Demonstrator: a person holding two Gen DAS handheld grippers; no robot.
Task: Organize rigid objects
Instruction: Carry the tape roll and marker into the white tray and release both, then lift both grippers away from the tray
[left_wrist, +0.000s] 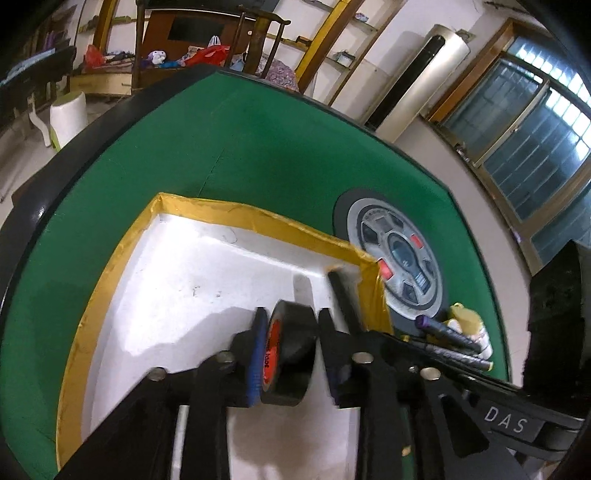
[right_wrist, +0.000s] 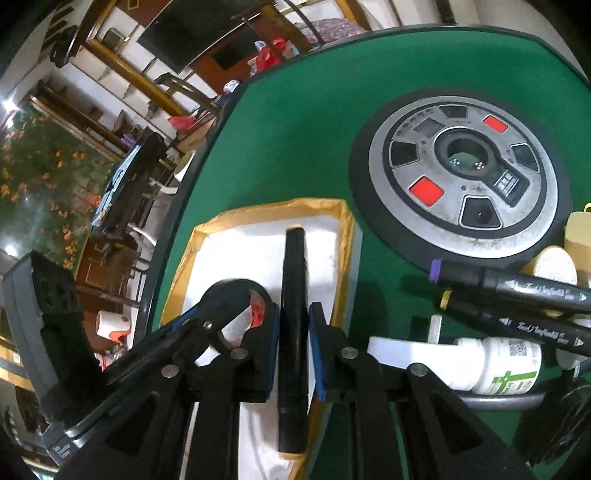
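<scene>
Even indoor light, with daylight glaring through the barred window (left_wrist: 535, 147). Fisheye bending curves the green tabletop (left_wrist: 258, 147) and darkens the corners. Slight motion blur softens both views; the white tray (left_wrist: 184, 277) shines pale.

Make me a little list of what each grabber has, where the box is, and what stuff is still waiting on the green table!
left gripper: jaws around a black tape roll, over the box
right gripper: closed on a black marker, over the box
box: white inside, yellow taped rim, on the green table
waiting outside the box: two markers, a white bottle
also on the table: round grey dial with red buttons
</scene>
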